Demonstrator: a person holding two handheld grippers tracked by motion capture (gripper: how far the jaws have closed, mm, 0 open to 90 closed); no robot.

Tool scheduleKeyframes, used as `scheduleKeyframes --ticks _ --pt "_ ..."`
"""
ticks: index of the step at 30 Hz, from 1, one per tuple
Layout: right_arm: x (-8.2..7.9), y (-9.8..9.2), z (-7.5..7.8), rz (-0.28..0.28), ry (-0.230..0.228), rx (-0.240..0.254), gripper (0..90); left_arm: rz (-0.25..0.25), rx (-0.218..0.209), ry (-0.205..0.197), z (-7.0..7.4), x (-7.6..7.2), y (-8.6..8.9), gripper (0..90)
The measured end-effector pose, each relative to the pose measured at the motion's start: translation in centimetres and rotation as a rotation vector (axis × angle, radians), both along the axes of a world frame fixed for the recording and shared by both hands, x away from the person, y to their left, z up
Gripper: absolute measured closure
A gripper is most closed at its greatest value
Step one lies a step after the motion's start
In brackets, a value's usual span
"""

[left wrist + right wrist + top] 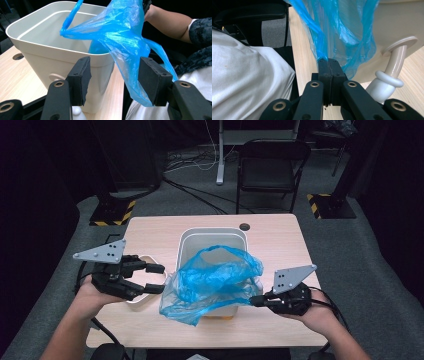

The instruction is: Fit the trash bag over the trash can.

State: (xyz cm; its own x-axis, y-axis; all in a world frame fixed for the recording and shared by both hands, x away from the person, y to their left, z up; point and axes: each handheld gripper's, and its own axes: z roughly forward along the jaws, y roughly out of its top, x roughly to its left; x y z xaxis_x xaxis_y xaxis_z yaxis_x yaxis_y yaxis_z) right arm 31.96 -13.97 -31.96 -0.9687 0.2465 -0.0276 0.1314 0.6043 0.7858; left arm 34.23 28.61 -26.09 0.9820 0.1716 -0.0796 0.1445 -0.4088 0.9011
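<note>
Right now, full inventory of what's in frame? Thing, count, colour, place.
bin: 1, off-white, middle of the table, open top
bag: 1, blue plastic, draped over the bin's near rim, partly inside
lid: 1, off-white, on the table left of the bin, mostly hidden behind the left gripper
pump bottle: 1, white, on the table close beside the bin
table: 1, light wood, round hole near its far edge
chair: 1, black, on the floor beyond the table
stand bases: 2, black with yellow-black stripes, on the floor at far left and far right
left gripper: 1, black, open, left of the bag, not gripping it
right gripper: 1, black, shut on the bag's right edge
</note>
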Motion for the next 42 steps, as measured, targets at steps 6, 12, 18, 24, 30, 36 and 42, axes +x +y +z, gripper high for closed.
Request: scheduleKeyframes --ticks 6,12,18,24,30,36,42 --pt "-0.2 0.1 0.1 0.003 -0.006 0.000 89.9 -0.009 0.017 0.027 -0.3 0.5 -1.6 39.2" --pt "-0.2 0.0 0.2 0.003 -0.013 0.006 89.8 0.003 0.021 0.050 -0.7 1.1 -2.4 42.5" --pt "-0.3 0.0 0.2 0.005 -0.017 0.011 89.8 0.035 0.018 0.070 -1.1 1.4 -1.7 64.0" --pt "-0.2 0.0 0.2 0.000 -0.016 0.014 89.7 0.003 0.036 0.082 -1.6 1.3 -1.9 71.4" --pt "-0.1 0.1 0.1 0.001 -0.018 0.015 89.8 -0.001 0.041 0.103 -2.1 1.4 -1.9 63.3" --pt "-0.2 0.1 0.1 0.002 -0.018 0.018 89.8 -0.032 0.082 0.073 -2.2 1.1 -2.3 88.1" --pt "-0.2 0.2 0.0 0.010 -0.011 0.011 89.8 -0.003 0.077 0.017 -0.7 1.5 -2.3 89.6"
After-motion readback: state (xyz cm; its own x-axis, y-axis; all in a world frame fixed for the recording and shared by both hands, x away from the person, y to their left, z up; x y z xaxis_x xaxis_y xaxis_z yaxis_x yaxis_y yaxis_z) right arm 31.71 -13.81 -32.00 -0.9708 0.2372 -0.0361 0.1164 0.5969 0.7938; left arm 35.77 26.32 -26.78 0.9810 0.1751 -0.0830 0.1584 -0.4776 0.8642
